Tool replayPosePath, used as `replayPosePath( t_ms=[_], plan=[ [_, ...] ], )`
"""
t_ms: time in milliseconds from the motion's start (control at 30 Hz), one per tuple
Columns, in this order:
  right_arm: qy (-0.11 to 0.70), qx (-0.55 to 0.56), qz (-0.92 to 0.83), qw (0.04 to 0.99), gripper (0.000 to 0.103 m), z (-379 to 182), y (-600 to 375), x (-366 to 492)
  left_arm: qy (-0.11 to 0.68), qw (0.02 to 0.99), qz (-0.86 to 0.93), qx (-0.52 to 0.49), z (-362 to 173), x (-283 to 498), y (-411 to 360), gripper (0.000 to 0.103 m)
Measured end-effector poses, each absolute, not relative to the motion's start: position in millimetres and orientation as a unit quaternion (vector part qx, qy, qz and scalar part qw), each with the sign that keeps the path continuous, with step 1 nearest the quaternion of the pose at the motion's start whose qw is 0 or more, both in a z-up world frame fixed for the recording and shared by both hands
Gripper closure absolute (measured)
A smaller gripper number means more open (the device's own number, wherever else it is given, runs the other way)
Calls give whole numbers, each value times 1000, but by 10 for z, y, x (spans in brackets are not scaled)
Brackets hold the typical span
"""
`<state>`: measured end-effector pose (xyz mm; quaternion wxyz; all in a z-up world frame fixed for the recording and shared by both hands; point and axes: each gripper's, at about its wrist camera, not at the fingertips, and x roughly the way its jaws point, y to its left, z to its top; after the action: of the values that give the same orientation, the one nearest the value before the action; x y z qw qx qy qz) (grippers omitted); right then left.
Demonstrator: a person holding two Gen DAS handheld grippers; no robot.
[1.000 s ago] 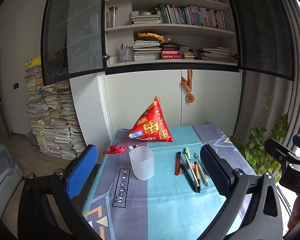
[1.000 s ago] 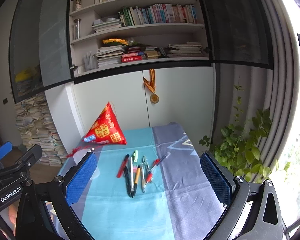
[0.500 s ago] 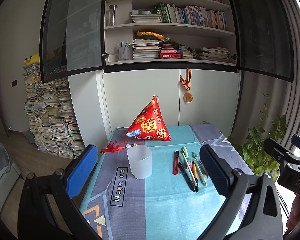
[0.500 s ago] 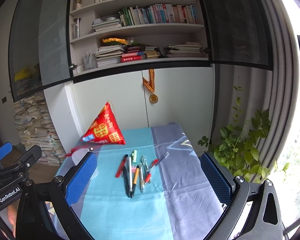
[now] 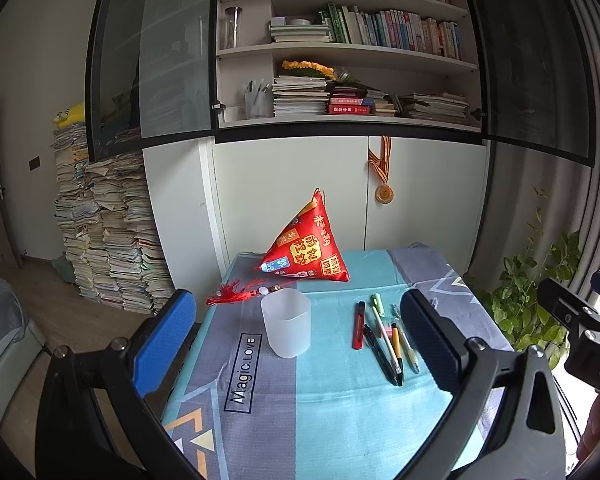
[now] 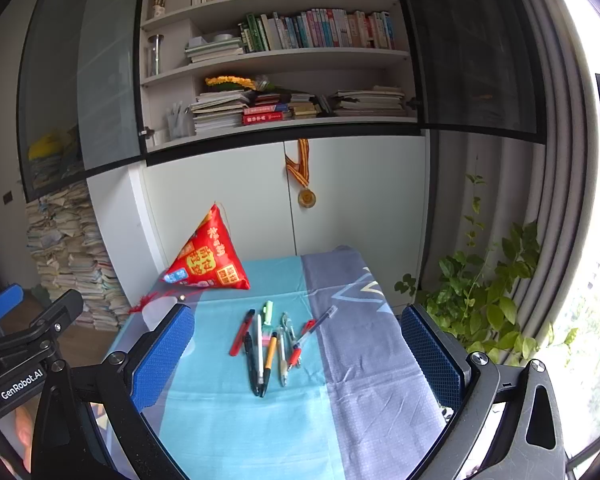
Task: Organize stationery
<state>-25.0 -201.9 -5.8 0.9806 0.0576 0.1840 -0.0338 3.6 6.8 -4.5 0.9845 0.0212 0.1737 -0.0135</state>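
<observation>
Both the left claw and right claw gaped wide, holding nothing, above the counter. Perhaps 8 pens lay right of the cup.

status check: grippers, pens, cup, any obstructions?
Left hand-held gripper and right hand-held gripper open, empty, above table. Pens loose on cloth; cup upright, empty. Nothing blocking.

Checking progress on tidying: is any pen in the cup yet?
No, the translucent cup stands empty, and the pens lie on the tablecloth beside it.
</observation>
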Motion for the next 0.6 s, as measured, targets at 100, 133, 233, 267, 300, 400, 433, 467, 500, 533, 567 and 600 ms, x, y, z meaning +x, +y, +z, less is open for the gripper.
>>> replayPosePath(
  t_ms=[100, 133, 233, 267, 300, 400, 433, 467, 500, 533, 567, 600],
  plan=[
    [184, 57, -34, 981, 0, -53, -2018, -243, 172, 985, -12, 20, -45, 40, 68, 1],
    [184, 57, -34, 981, 0, -54, -2020, -247, 173, 985, -12, 20, -48, 42, 67, 1],
    [185, 58, -34, 980, 0, -55, -2011, -242, 174, 985, -11, 20, -54, 55, 62, 1],
    [185, 56, -34, 981, 0, -55, -2006, -236, 174, 985, -11, 20, -57, 59, 62, 1],
    [185, 56, -34, 981, 0, -57, -2004, -233, 174, 984, -10, 20, -58, 66, 63, 1],
    [186, 56, -34, 980, 0, -62, -2008, -229, 176, 984, -13, 22, -73, 90, 60, 1],
    [187, 57, -33, 980, 0, -65, -2020, -225, 177, 984, -13, 24, -78, 100, 53, 1],
    [188, 57, -33, 980, 0, -68, -2069, -210, 177, 984, -14, 25, -84, 109, 46, 1],
    [189, 57, -33, 980, 0, -71, -2078, -207, 178, 983, -16, 27, -94, 122, 37, 1],
    [191, 56, -32, 979, 0, -75, -2092, -205, 179, 983, -17, 28, -100, 136, 31, 1],
    [193, 56, -32, 979, 0, -70, -2101, -186, 181, 983, -18, 29, -108, 150, 24, 1],
    [195, 55, -31, 979, 0, -75, -2109, -180, 183, 982, -19, 31, -121, 172, 14, 1]
  ],
)
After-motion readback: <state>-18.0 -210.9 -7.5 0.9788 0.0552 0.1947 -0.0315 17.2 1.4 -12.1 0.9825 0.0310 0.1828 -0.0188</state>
